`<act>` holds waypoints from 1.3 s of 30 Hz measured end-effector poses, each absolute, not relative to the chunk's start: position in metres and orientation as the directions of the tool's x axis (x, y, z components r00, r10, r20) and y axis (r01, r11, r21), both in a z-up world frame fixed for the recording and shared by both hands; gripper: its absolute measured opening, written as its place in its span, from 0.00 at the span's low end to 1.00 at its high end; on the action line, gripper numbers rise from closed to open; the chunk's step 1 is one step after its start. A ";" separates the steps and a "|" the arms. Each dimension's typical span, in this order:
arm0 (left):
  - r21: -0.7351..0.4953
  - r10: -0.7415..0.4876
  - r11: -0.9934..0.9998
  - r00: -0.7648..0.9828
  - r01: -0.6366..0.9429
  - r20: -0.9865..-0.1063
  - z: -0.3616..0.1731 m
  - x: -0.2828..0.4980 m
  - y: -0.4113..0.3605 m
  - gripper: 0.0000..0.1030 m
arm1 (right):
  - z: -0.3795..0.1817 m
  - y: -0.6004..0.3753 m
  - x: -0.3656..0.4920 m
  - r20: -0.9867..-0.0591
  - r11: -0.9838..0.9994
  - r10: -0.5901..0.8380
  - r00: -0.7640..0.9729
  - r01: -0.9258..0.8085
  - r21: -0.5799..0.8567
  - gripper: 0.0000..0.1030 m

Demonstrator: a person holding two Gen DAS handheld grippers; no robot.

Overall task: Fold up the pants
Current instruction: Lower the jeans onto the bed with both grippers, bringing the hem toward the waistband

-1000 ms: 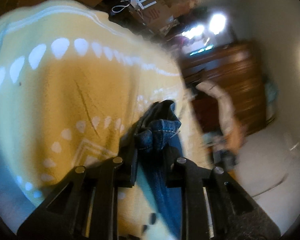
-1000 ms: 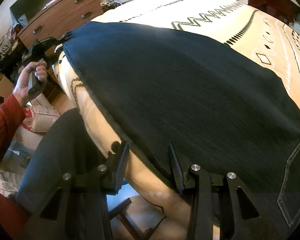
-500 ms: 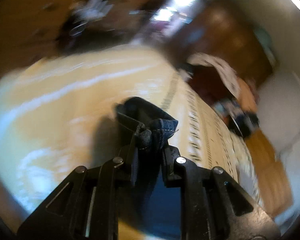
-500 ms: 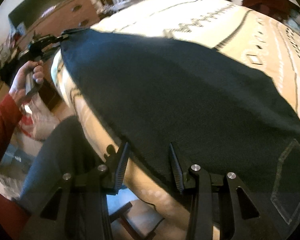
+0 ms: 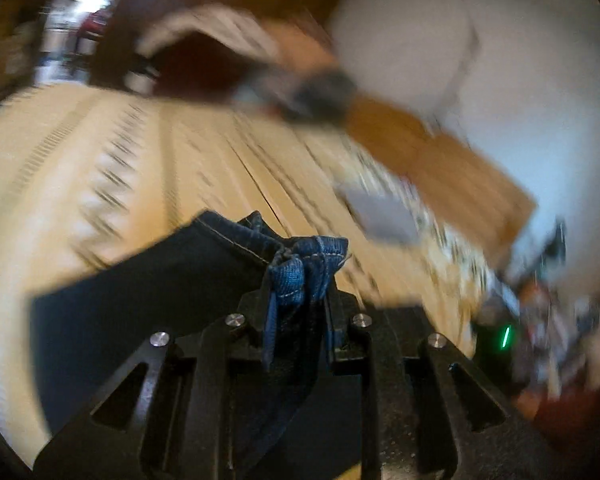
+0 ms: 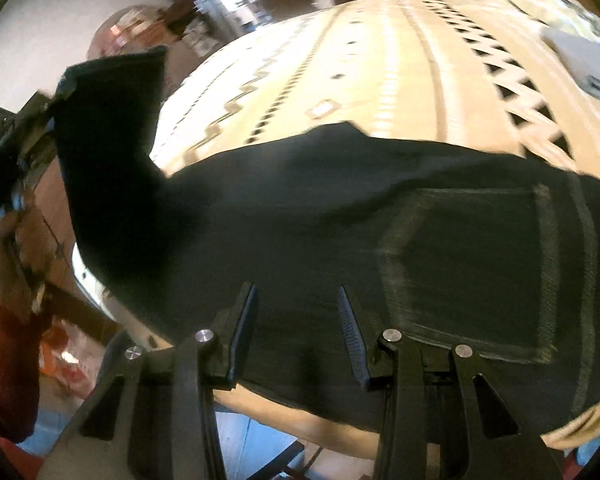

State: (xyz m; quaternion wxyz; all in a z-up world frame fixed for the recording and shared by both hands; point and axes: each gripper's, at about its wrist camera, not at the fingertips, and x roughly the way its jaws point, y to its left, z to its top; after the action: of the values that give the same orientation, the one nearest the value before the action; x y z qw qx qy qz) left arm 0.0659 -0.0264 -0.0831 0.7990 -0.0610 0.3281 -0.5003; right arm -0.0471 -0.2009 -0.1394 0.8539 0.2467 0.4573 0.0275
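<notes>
Cream patterned bedspread [image 6: 400,80] covers the bed, and the dark denim pants [image 6: 340,232] lie across its near edge, back pocket [image 6: 472,268] at 3 o'clock in the right wrist view. One leg end rises toward 10 o'clock, where the left gripper [image 5: 296,280] has its fingers clamped on the bunched hem [image 5: 304,264]. The right gripper [image 6: 296,320] hovers over the denim, fingers apart and holding nothing.

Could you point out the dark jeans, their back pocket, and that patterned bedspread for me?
dark blue denim jeans [image 5: 300,268], left wrist view, on the bunched hem.
stitched back pocket [image 6: 472,268], right wrist view, on the pocket's middle.
cream patterned bedspread [image 6: 380,80], right wrist view, on a bare stretch beyond the jeans.
</notes>
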 end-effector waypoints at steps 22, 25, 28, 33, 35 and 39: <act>0.033 -0.636 0.416 0.317 0.909 -0.704 -0.202 -0.064 -0.089 0.81 | -0.150 -0.215 0.036 -0.650 0.744 0.525 0.550 0.074 0.664 0.48; 0.055 -0.627 0.429 0.341 0.902 -0.700 -0.199 -0.072 -0.086 0.82 | -0.175 -0.219 0.059 -0.679 0.735 0.530 0.508 0.124 0.667 0.45; 0.038 -0.647 0.466 0.370 0.884 -0.667 -0.188 -0.070 -0.078 0.82 | -0.193 -0.222 0.076 -0.681 0.717 0.545 0.490 0.149 0.681 0.36; 0.018 -0.641 0.515 0.399 0.857 -0.656 -0.183 -0.051 -0.075 0.82 | -0.211 -0.221 0.101 -0.665 0.682 0.574 0.478 0.169 0.711 0.18; 0.026 -0.630 0.509 0.393 0.860 -0.670 -0.187 -0.044 -0.082 0.82 | -0.212 -0.223 0.108 -0.667 0.685 0.567 0.483 0.173 0.708 0.11; 0.003 -0.620 0.481 0.343 0.877 -0.706 -0.197 -0.041 -0.089 0.82 | -0.210 -0.245 0.117 -0.612 0.622 0.577 0.540 0.195 0.759 0.09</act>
State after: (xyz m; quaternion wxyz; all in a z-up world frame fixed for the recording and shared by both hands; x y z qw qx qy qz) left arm -0.0415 -0.0892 -0.1970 0.7956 0.1956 0.3278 -0.4704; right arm 0.1170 -0.2453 -0.2100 0.7724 0.4168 0.4631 0.1239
